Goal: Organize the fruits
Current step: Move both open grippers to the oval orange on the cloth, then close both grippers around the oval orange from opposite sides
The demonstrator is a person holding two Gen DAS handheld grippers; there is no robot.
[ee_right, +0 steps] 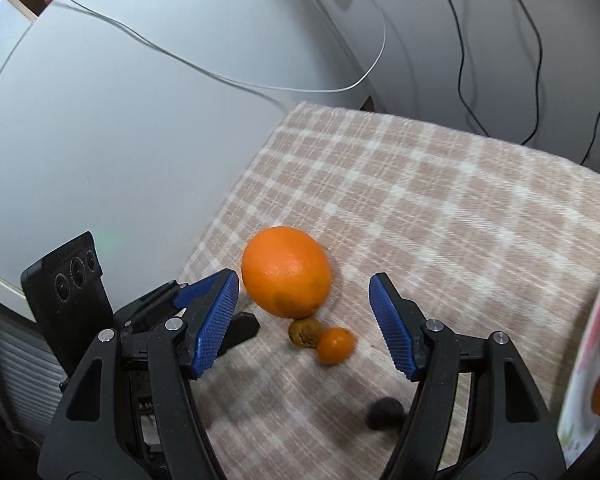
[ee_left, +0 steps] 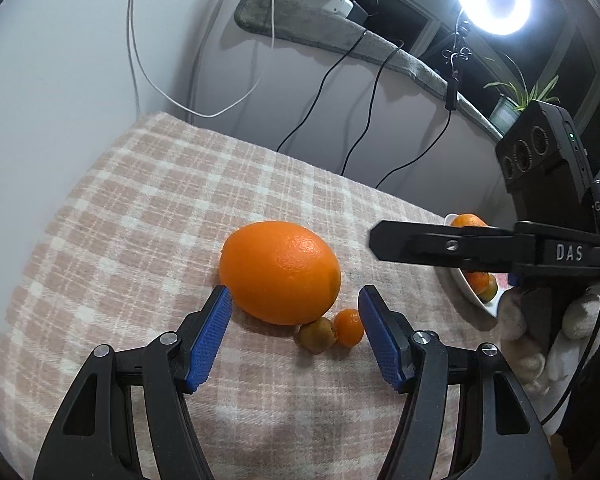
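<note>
Left hand-held gripper (ee_left: 294, 334): jaws spread wide, holding nothing, its 2 blue ribbed pads (ee_left: 208, 340) bracketing the fruit cluster on the counter (ee_left: 140, 208). Right hand-held gripper (ee_right: 304, 328): likewise open and empty, aimed at the same cluster from the opposite side; in the left wrist view its black body lies at 3 o'clock, above the white dish (ee_left: 474, 292).

Step in hand, as judged: selection of the next fruit to carry to the dish, which already holds several small orange fruits. 3 fruits remain loose: a large orange (ee_left: 280, 272), a small brownish-green fruit (ee_left: 315, 334) touching it at 5 o'clock, and a small tangerine-like fruit (ee_left: 349, 327) touching the brownish one at 3 o'clock.

Next move, as judged: the large orange nearly fills the jaw opening, so a centred, level approach is called for; closing off-centre may roll it or nudge its 2 neighbours.

Materials: the orange is ovoid with dimpled, glossy peel; the small fruits are smooth and round; the counter wears a soft woven pink-and-cream plaid cloth.
</note>
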